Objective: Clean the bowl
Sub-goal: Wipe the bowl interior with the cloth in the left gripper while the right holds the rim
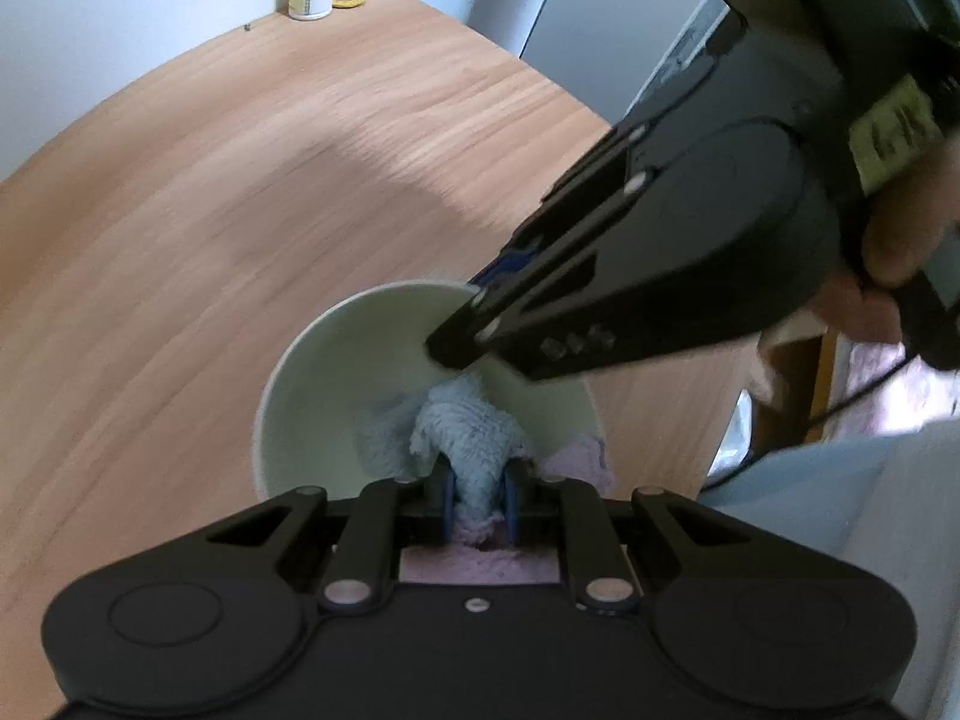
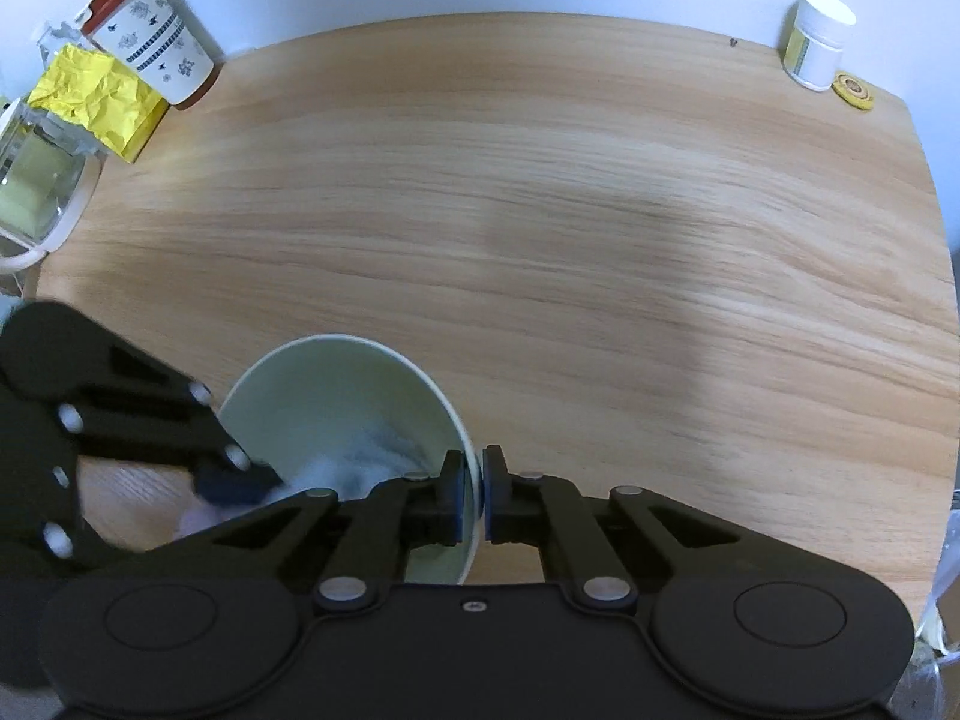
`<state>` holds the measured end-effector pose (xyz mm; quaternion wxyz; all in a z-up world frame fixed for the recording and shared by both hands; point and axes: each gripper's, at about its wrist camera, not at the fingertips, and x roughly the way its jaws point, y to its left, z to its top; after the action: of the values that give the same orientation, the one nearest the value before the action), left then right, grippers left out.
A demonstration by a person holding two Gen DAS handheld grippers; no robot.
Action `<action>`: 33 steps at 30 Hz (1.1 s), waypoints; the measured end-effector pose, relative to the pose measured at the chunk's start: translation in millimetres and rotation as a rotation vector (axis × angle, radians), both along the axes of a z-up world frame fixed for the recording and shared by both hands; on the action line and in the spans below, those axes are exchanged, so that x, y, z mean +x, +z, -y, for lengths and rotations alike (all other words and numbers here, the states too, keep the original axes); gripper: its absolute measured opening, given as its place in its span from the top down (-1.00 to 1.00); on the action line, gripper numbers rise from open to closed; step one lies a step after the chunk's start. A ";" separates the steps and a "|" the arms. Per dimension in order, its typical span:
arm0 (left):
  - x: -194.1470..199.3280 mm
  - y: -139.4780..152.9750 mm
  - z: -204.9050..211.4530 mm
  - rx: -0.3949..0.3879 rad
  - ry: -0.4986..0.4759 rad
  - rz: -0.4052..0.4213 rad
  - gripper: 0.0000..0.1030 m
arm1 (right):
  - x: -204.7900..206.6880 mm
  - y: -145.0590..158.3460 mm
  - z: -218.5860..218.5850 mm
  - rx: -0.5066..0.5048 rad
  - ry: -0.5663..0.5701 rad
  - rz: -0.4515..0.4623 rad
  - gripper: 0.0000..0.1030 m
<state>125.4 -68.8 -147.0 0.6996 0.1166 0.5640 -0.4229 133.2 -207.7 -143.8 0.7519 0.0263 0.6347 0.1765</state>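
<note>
Left hand-held gripper (image 1: 478, 507) sits nearest the lens, pads clamped tight on a bunched blue-grey cloth (image 1: 465, 426); some pink cloth shows under and beside it. Cloth wad pokes straight ahead of the fingertips, down into the bowl (image 1: 336, 372), a pale green cup-like vessel tipped so its mouth faces this gripper. So the wipe direction runs along the left gripper's own pointing line, into the bowl's depth axis; the wad looks pressed on the lower inner wall near the bottom.

Right hand-held gripper (image 2: 474, 495) is pinched narrow on the bowl's rim wall (image 2: 471, 462), one pad inside, one outside, at the side of the bowl nearest it. It reads as the steadying hand; in the left wrist view it comes in from upper right, with a person's fingers visible on its handle.

Bowl rests near the front edge of the wooden surface (image 2: 540, 210). Next move likely turns on sweeping the cloth around the inner wall while the rim grip holds.

Far back: white pill bottle (image 2: 819, 39), patterned canister (image 2: 156, 33), yellow packet (image 2: 99, 99).
</note>
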 end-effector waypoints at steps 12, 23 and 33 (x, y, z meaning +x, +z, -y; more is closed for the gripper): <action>-5.3 -0.2 -11.9 0.016 0.189 0.160 0.73 | -1.8 -2.5 5.8 0.031 -0.049 -0.022 0.90; -17.5 35.9 -41.7 0.055 0.242 0.259 0.73 | -7.7 -2.3 0.5 0.005 -0.014 -0.018 0.83; -23.5 60.6 -62.5 -0.028 0.337 0.255 0.72 | -8.6 -7.9 1.0 0.048 -0.039 -0.059 0.37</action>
<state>101.9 -6.3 -86.4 0.8278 0.0636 0.4763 -0.2897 124.6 -208.7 -151.8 0.7355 0.0618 0.6514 0.1759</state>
